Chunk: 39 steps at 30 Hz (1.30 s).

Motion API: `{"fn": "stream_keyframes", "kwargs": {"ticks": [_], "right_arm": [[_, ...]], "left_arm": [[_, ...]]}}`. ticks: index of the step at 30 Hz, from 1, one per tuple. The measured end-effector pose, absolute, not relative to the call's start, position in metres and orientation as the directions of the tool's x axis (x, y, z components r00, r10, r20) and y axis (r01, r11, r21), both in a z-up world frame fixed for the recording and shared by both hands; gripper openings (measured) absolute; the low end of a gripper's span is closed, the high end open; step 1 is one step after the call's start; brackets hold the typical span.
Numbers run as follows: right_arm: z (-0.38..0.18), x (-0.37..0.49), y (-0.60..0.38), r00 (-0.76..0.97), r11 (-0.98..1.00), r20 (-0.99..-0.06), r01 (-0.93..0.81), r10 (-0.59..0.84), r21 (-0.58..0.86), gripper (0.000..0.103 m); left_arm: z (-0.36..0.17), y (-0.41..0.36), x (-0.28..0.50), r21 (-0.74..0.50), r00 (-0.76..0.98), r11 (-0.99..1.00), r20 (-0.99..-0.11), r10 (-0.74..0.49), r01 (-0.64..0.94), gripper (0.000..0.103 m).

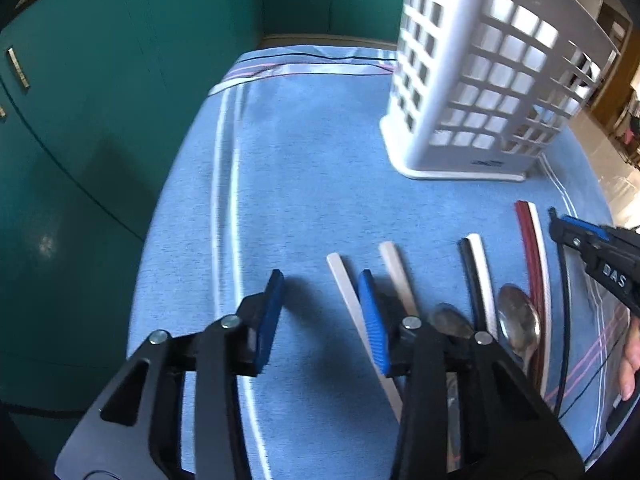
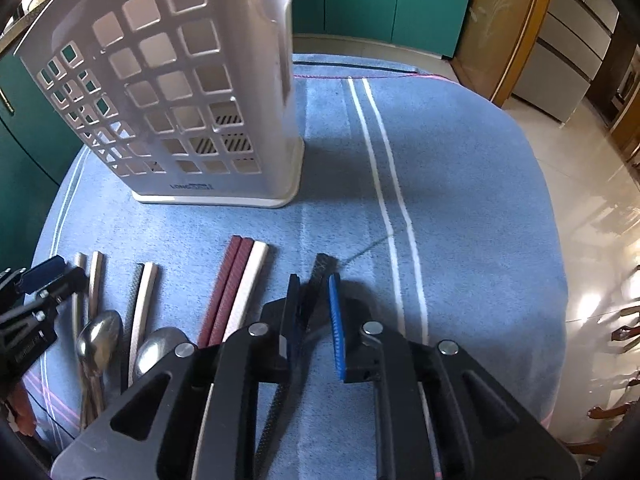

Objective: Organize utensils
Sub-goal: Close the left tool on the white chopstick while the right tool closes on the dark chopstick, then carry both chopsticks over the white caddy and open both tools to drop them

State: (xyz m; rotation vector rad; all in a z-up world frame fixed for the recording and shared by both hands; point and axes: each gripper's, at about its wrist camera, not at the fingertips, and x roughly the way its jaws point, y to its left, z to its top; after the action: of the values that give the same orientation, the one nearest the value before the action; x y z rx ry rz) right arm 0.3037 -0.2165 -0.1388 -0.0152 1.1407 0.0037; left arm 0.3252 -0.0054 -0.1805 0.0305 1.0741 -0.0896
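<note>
Left wrist view first: your left gripper (image 1: 320, 300) hangs over the blue cloth (image 1: 304, 184), in front of the white basket (image 1: 472, 80). Its jaws stand apart and hold nothing. 1 pale handle (image 1: 344, 292) lies just by its right pad, not pinched.

Next, in front of the basket, the utensils lie in a row on the cloth: pale handles, a black-and-white pair (image 2: 142, 300), 2 spoons (image 2: 100, 338), then a red-and-white bunch (image 2: 236, 284). All of these are out of the basket.

Farthest right of the basket, your right gripper (image 2: 314, 308) is nearly closed around 1 black handle (image 2: 320, 280). The left pad seems to touch it, but you cannot tell if the blue pad (image 2: 335, 320) presses yet.

Through the holes, the basket looks empty. So I think the job has hardly begun: every utensil in sight still needs to go in, maybe the black one first.
</note>
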Motion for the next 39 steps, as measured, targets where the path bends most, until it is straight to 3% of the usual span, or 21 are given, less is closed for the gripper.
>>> {"fn": "stream_keyframes", "kwargs": {"ticks": [2, 3, 5, 6, 7, 8, 13, 23, 34, 39], "right_arm": [[-0.139, 0.307, -0.217, 0.413, 1.0, -0.911, -0.011, -0.006, -0.012, 0.015], [-0.139, 0.309, -0.217, 0.411, 1.0, -0.912, -0.013, -0.01, -0.017, 0.015], [-0.139, 0.312, -0.212, 0.411, 0.999, -0.912, -0.027, -0.013, -0.027, 0.012], [-0.139, 0.313, -0.209, 0.412, 0.999, -0.911, -0.036, -0.014, -0.031, 0.011], [-0.139, 0.313, -0.208, 0.41, 0.999, -0.912, -0.04, -0.002, -0.02, 0.009], [-0.138, 0.312, -0.208, 0.406, 0.999, -0.914, -0.042, 0.024, 0.007, 0.008], [-0.115, 0.293, -0.212, 0.458, 0.998, -0.886, -0.042, 0.069, 0.056, 0.007], [0.011, 0.212, -0.225, 0.689, 0.991, -0.713, -0.114, 0.129, 0.069, 0.007], [0.105, 0.188, -0.24, 0.868, 0.99, -0.476, -0.12, 0.142, 0.075, 0.007], [0.117, 0.201, -0.231, 0.889, 0.989, -0.434, -0.139, 0.144, 0.044, 0.007]], "left_arm": [[-0.183, -0.005, 0.332, -0.025, 0.471, 0.996, -0.88, -0.064, 0.089, 0.042], [-0.184, -0.007, 0.334, -0.024, 0.472, 0.995, -0.879, -0.067, 0.097, 0.052], [-0.187, -0.017, 0.336, 0.019, 0.497, 0.994, -0.867, -0.037, 0.107, 0.053], [-0.186, -0.02, 0.334, 0.018, 0.506, 0.993, -0.861, -0.042, 0.114, 0.042], [-0.185, -0.022, 0.333, 0.014, 0.509, 0.992, -0.859, -0.053, 0.127, 0.022], [-0.185, -0.022, 0.333, 0.011, 0.511, 0.991, -0.857, -0.061, 0.136, 0.012], [-0.168, -0.011, 0.33, -0.131, 0.515, 0.983, -0.838, -0.181, 0.132, 0.007], [-0.054, 0.0, 0.269, -0.12, 0.711, 0.979, -0.674, -0.201, 0.163, 0.006], [0.047, 0.0, 0.244, -0.181, 0.841, 0.963, -0.474, -0.262, 0.198, 0.006], [0.069, 0.004, 0.252, -0.244, 0.864, 0.954, -0.427, -0.266, 0.173, 0.006]]}}
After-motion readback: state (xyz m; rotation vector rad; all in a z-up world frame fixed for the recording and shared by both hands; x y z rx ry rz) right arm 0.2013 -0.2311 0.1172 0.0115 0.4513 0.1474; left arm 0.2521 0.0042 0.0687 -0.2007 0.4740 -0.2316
